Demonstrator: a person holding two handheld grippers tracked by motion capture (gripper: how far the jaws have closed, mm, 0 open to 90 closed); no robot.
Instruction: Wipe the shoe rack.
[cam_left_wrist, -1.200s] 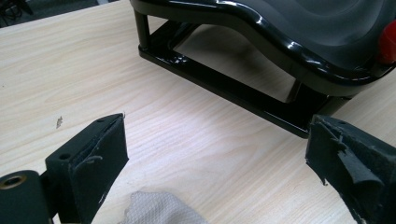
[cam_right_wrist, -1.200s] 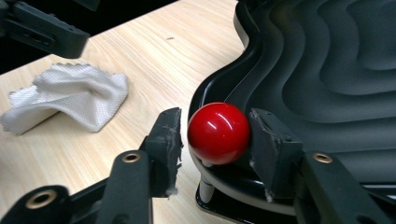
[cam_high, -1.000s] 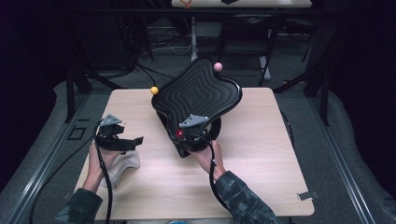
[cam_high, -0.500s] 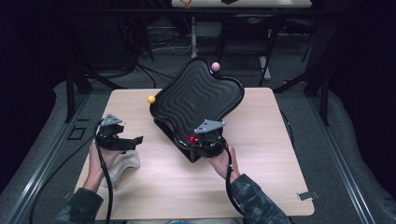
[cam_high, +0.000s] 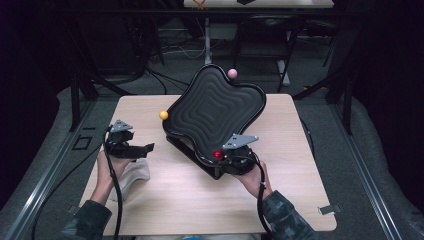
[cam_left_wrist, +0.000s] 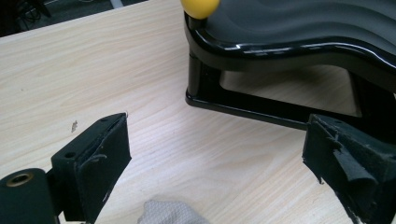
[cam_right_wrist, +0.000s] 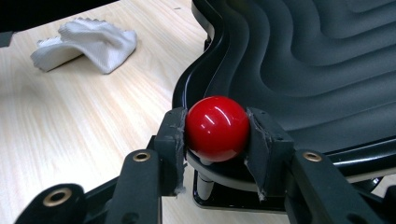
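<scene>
A black tray (cam_high: 215, 110) with wavy ridges stands tilted on a black frame (cam_left_wrist: 247, 105) on the wooden table (cam_high: 200, 210). Ball knobs sit at its corners: yellow (cam_high: 164, 115) (cam_left_wrist: 200, 7) at the left, pink (cam_high: 232, 73) at the far edge, red (cam_high: 217, 154) at the near edge. My right gripper (cam_high: 222, 157) (cam_right_wrist: 217, 128) is shut on the red ball (cam_right_wrist: 217, 128), one pad pressing each side. To the left, my left gripper (cam_high: 145, 147) (cam_left_wrist: 219, 149) hovers open over the table with nothing between its pads, pointing toward the tray's frame.
A crumpled white cloth (cam_high: 132, 175) (cam_right_wrist: 88, 42) lies under the left hand, its edge peeking between the left jaws (cam_left_wrist: 170, 212). Dark floor, cables and metal frames surround the table. Bare wood stretches along the near edge and the right side.
My right gripper has swung to the right with the red ball in it, and the tray has turned with it; the yellow ball has come nearer. The left gripper stayed put.
</scene>
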